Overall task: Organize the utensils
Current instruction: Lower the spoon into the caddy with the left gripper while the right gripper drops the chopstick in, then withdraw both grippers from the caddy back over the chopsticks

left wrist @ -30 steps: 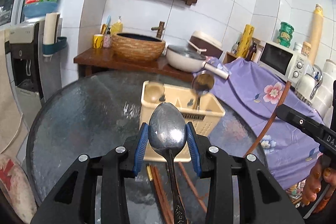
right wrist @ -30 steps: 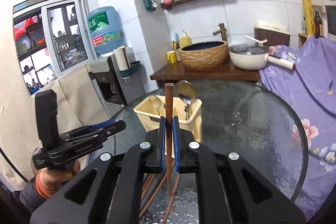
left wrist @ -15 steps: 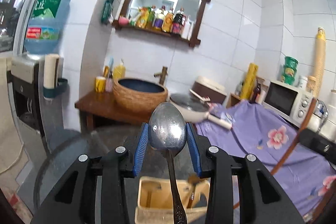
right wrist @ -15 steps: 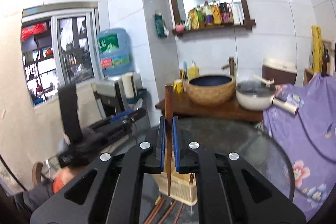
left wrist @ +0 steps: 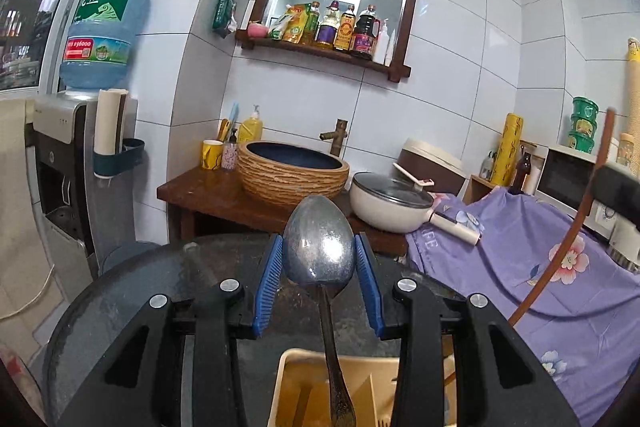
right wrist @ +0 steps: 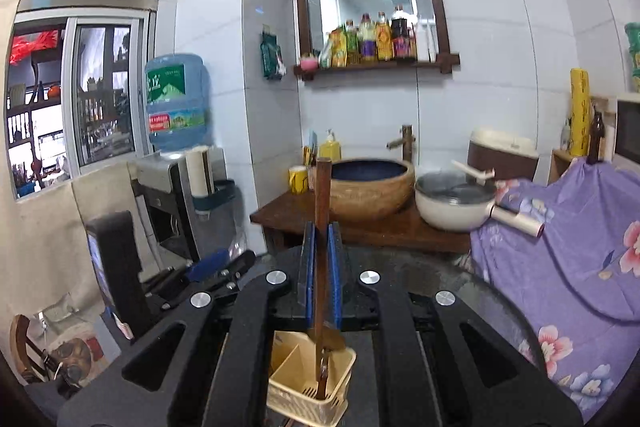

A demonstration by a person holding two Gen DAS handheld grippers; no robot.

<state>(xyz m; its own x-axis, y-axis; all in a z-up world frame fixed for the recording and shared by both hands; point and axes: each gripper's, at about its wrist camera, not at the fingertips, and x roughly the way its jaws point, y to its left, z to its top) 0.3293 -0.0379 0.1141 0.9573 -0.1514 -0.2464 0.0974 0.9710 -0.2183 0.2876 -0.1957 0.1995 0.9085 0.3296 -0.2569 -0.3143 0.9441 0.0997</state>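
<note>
My left gripper is shut on a metal spoon, bowl up between the blue pads, its handle hanging down over the cream utensil basket just below. My right gripper is shut on a brown wooden chopstick, held upright, its lower end reaching into the basket, which holds utensils. In the left wrist view the chopstick and right gripper show at the right edge. The left gripper shows at the left of the right wrist view.
The basket stands on a round dark glass table. Behind it are a wooden counter with a woven basin and a white pot. A purple flowered cloth is at the right, a water dispenser at the left.
Both grippers have risen and tilted up over the basket, which has dropped to the bottom of both views. The loose chopsticks on the table have gone out of view.
</note>
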